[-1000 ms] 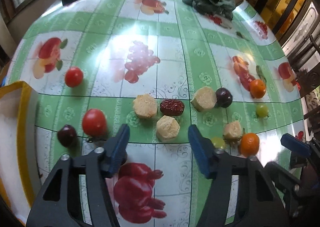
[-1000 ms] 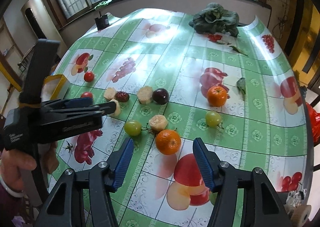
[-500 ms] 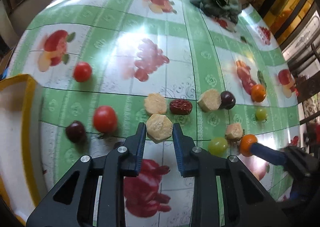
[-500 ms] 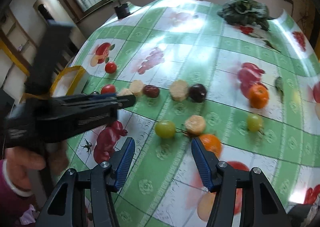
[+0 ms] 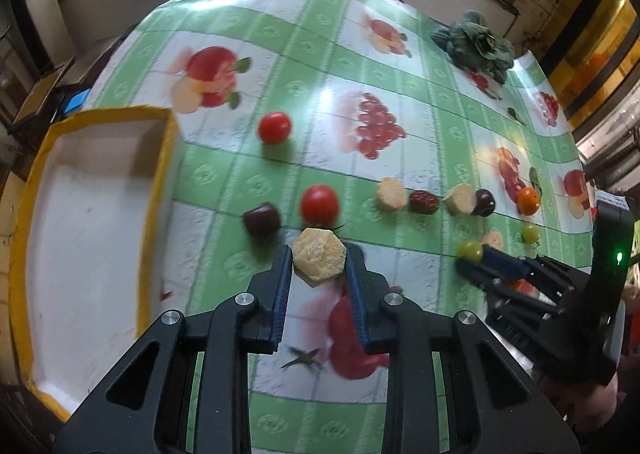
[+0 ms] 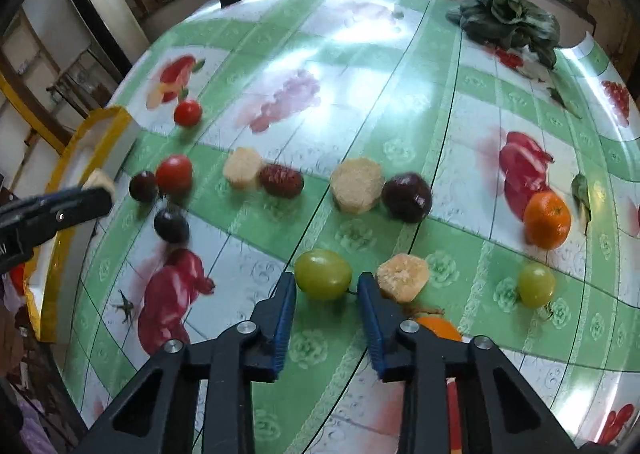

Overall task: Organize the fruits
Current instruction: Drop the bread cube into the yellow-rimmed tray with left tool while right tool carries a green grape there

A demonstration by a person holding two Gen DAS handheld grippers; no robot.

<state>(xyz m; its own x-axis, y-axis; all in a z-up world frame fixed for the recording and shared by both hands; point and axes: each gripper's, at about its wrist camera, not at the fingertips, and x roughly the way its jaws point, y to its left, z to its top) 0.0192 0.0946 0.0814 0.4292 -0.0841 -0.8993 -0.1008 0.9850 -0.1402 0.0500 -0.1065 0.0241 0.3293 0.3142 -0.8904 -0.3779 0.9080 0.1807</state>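
My left gripper (image 5: 318, 266) is shut on a pale yellow cut fruit chunk (image 5: 319, 254) and holds it above the tablecloth, right of the white tray with a yellow rim (image 5: 160, 157). My right gripper (image 6: 326, 288) has closed most of the way around a green grape (image 6: 323, 274) that rests on the cloth; its pads look to touch the grape. In the right wrist view the left gripper (image 6: 86, 195) shows at the tray's edge with the chunk (image 6: 100, 180).
On the cloth lie two tomatoes (image 5: 274, 127) (image 5: 319, 204), dark plums (image 5: 261, 218) (image 6: 406, 197), more yellow chunks (image 6: 357, 184) (image 6: 402, 277), a red date (image 6: 280, 181), oranges (image 6: 547, 219), another grape (image 6: 536, 285). Leafy greens (image 6: 508, 17) lie at the far end.
My left gripper closed on the yellow chunk, lifted it and moved left toward the tray. My right gripper moved left from the orange and narrowed around the green grape.
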